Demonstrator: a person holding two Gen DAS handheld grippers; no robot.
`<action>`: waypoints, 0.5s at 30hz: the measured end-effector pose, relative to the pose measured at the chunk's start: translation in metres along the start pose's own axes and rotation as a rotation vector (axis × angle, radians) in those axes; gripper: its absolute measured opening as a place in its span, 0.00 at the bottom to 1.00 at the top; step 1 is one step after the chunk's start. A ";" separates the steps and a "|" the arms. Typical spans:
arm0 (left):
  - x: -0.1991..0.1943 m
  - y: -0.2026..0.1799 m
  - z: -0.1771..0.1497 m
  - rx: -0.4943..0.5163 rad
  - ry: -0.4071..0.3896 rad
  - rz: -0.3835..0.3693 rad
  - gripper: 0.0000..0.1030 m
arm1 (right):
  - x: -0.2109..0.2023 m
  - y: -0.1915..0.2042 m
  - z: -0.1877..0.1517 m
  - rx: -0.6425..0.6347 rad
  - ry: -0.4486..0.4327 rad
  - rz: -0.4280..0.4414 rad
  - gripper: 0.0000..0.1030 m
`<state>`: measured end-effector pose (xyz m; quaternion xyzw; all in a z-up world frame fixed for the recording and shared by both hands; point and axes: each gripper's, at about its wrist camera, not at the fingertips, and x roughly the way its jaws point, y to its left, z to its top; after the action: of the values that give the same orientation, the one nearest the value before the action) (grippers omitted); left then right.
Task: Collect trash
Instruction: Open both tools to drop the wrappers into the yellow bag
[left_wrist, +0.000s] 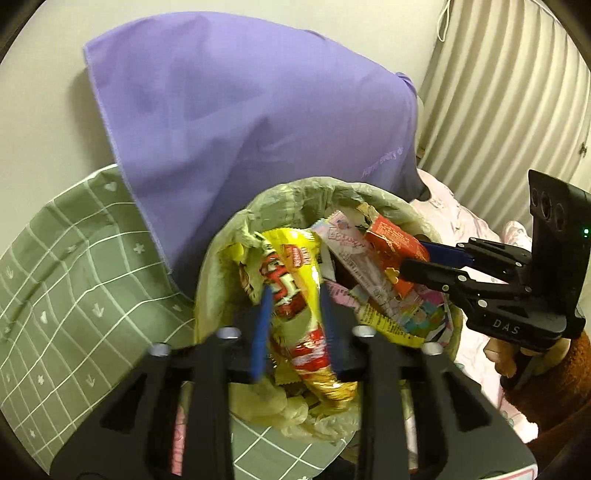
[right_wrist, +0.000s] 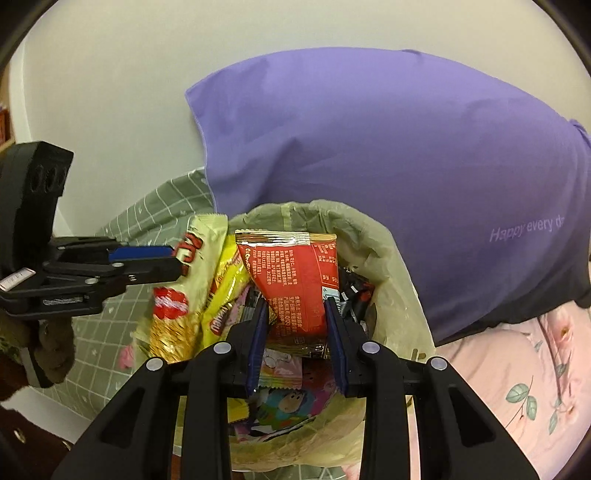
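Observation:
A bin lined with a pale yellow-green bag stands on the bed, full of snack wrappers. My left gripper is shut on a yellow and red snack packet that stands in the bin's left side; it also shows in the right wrist view. My right gripper is shut on a red packet with gold edges over the bin's middle; this red packet also shows in the left wrist view. Pink and cartoon-printed wrappers lie lower in the bin.
A large purple pillow leans on the wall right behind the bin. A green grid-patterned cloth lies to the left. Pink floral bedding lies to the right. A striped curtain hangs at the far right.

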<state>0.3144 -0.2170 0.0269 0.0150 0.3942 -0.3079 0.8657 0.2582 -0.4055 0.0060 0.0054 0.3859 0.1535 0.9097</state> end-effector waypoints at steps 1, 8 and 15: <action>0.005 0.000 0.001 0.001 0.010 -0.012 0.14 | 0.001 0.000 0.000 0.008 0.004 -0.001 0.28; 0.032 0.009 -0.004 -0.005 0.067 -0.041 0.12 | 0.009 0.013 -0.007 -0.014 0.048 -0.067 0.28; 0.015 0.011 -0.008 0.001 0.033 -0.074 0.14 | 0.012 0.022 -0.011 0.013 0.054 -0.118 0.29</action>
<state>0.3227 -0.2133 0.0092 0.0058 0.4087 -0.3396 0.8471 0.2521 -0.3818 -0.0075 -0.0155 0.4111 0.0971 0.9063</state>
